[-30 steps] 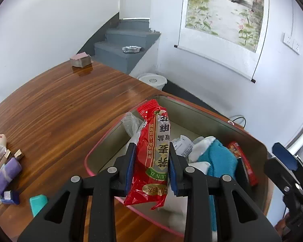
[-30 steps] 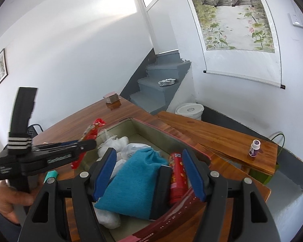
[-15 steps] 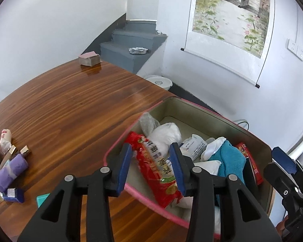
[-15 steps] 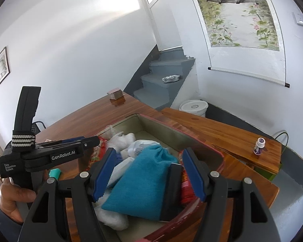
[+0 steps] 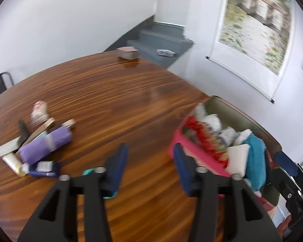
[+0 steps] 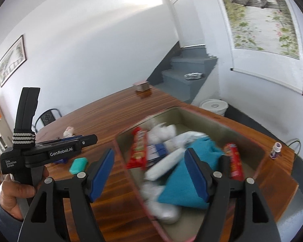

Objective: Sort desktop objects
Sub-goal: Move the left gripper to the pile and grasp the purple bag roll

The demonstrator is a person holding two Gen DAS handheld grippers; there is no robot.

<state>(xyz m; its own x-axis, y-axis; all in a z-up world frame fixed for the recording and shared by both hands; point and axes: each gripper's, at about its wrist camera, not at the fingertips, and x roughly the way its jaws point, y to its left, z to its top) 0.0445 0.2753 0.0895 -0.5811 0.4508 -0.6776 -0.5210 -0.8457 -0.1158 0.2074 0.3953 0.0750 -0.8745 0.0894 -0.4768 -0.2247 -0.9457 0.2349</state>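
Clutter is gathered on the tabletop (image 5: 115, 92) left of the pink bin (image 5: 194, 151): a purple roll (image 5: 45, 144), a teal case (image 6: 78, 164). The red snack packet (image 5: 206, 139) lies inside the bin beside a teal cloth (image 6: 192, 181). The left claw (image 5: 149, 166) is opening, empty; the right claw (image 6: 149, 174) is spread, opening, nothing gripped.

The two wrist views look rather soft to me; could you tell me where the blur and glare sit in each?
Left wrist view: motion smear throughout, worst on the scroll painting and the pile beside the purple pouch; faint sheen on the table. Right wrist view: bin contents smeared, the other hand-held gripper's lettering crisp, bright wash on the wall.
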